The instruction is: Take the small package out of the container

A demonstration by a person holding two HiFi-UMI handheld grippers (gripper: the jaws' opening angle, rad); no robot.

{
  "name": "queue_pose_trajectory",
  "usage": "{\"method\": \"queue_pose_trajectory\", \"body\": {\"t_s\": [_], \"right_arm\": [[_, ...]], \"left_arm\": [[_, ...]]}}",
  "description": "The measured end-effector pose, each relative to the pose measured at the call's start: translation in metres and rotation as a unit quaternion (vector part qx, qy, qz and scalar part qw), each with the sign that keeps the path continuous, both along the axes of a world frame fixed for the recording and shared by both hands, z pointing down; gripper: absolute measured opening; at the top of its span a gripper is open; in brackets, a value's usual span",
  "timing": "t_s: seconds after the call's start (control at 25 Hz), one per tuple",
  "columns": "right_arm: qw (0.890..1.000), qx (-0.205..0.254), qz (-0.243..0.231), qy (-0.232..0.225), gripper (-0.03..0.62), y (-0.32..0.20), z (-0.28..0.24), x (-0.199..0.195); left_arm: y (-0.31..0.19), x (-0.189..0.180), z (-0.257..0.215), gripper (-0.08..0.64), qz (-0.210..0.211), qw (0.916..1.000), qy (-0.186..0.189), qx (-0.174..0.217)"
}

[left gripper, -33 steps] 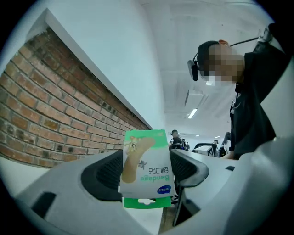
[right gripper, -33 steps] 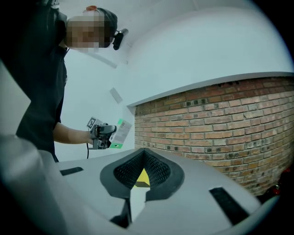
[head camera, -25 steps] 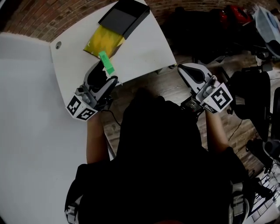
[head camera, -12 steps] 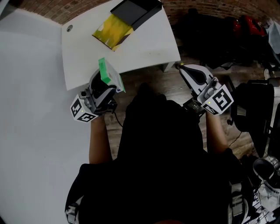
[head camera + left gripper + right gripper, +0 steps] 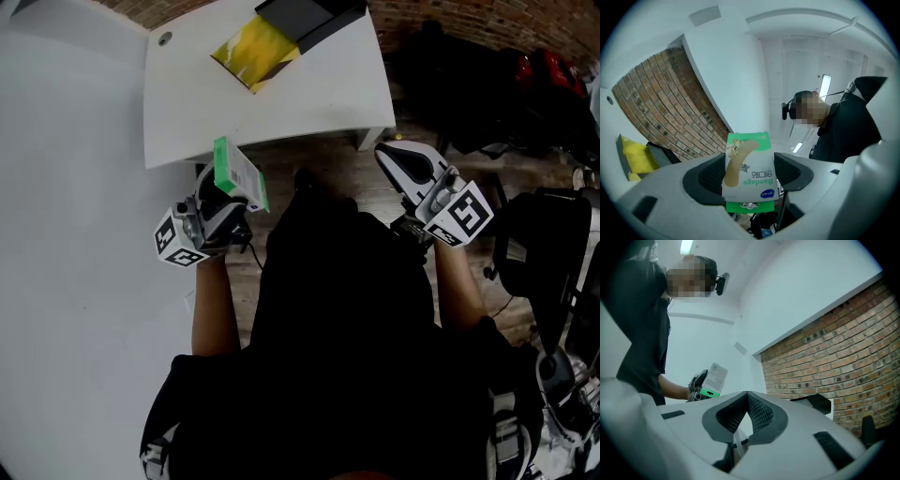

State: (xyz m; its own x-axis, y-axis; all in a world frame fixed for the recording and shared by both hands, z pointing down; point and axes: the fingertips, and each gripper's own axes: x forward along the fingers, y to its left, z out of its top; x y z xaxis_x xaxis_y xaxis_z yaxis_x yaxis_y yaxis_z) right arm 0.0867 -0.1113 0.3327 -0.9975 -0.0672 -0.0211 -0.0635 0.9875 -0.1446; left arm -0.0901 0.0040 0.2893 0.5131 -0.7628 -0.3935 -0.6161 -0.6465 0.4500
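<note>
Held across 2 flat faces in left gripper (image 5: 226, 190): small green-and-white cardboard bandage box (image 5: 749, 164), probably light, crushable; right gripper (image 5: 746, 397) clenched empty.

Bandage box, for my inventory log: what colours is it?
The bandage box is white with green ends; left gripper view.

Office or studio: brick wall (image 5: 834, 343), white table (image 5: 281, 112).

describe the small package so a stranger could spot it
Find the white table, then the left hand-held gripper just off its near edge. The small package in its jaws is a green-and-white bandage box, unlike the yellow bag lying on the table.
</note>
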Motion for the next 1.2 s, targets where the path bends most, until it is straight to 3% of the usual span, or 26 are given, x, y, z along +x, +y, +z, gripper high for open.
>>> {"method": "queue_pose_trajectory", "body": {"t_s": [0.2, 0.36, 0.8, 1.2], "right_arm": [[1.000, -0.001, -0.022, -0.001, 0.006, 0.004, 0.003, -0.006], [0.999, 0.001, -0.032, 0.003, 0.006, 0.009, 0.003, -0.006], [0.999, 0.000, -0.042, 0.006, 0.006, 0.020, 0.007, -0.004], [1.000, 0.000, -0.029, 0.012, 0.006, 0.017, 0.010, 0.004]], "left_arm": [[0.013, -0.002, 0.014, 0.331, -0.013, 0.9991, 0.040, -0.006], [0.021, -0.001, 0.023, 0.331, 0.001, 0.9976, 0.069, -0.011], [0.017, 0.007, 0.035, 0.331, 0.044, 0.9924, 0.114, -0.011], [0.017, -0.005, 0.040, 0.331, 0.047, 0.9869, 0.154, -0.002]]}}
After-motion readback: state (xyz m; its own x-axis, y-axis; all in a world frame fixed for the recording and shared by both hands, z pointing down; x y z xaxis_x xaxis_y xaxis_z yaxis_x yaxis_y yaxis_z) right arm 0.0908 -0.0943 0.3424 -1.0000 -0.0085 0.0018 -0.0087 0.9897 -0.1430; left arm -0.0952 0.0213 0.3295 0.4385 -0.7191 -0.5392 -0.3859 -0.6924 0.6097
